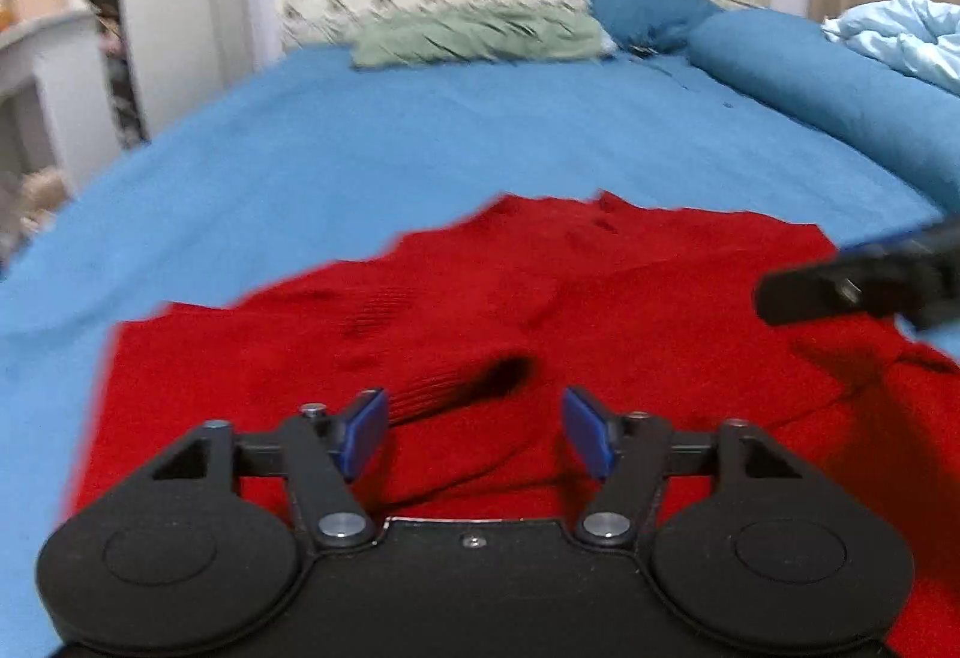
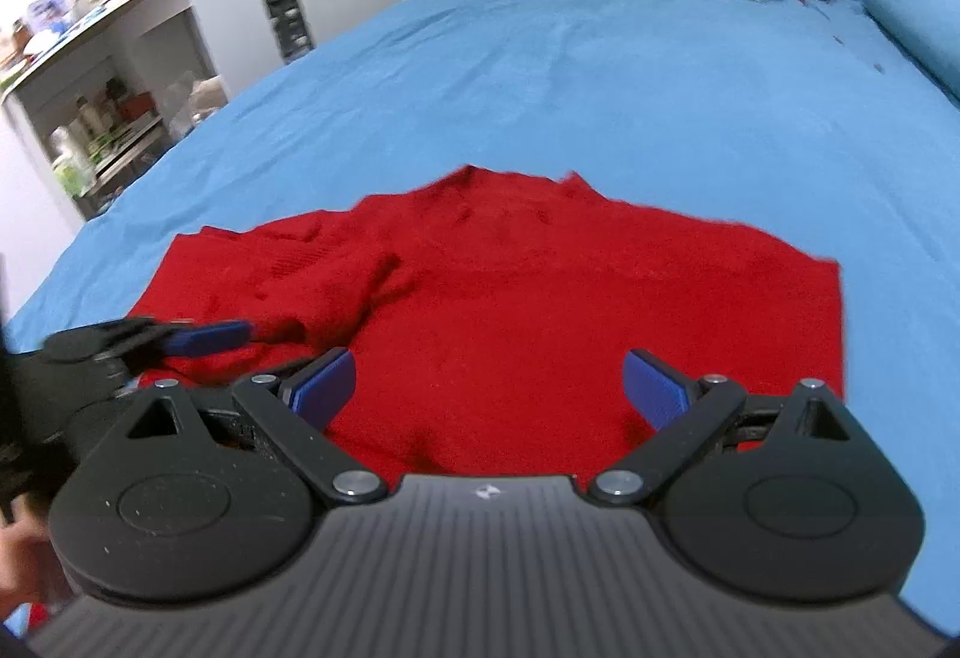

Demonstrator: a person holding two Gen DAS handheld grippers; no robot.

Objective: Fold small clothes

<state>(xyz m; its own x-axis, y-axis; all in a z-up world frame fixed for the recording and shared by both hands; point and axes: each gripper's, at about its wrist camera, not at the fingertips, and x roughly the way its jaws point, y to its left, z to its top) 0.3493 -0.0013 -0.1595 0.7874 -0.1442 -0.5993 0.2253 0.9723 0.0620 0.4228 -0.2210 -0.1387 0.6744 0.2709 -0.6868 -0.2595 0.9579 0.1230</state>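
Red knit fabric, a small sweater (image 2: 540, 298), lies spread on the blue bed (image 2: 600, 87), its neckline toward the far side and 1 sleeve crossed over the body at the left. Both grippers hover over its near hem with jaws spread wide and nothing held: the left gripper (image 1: 474, 430) sits above the folded sleeve's cuff, the right gripper (image 2: 486, 388) above the lower body. Folding looks partway along; next, each gripper likely needs to pinch a hem corner.
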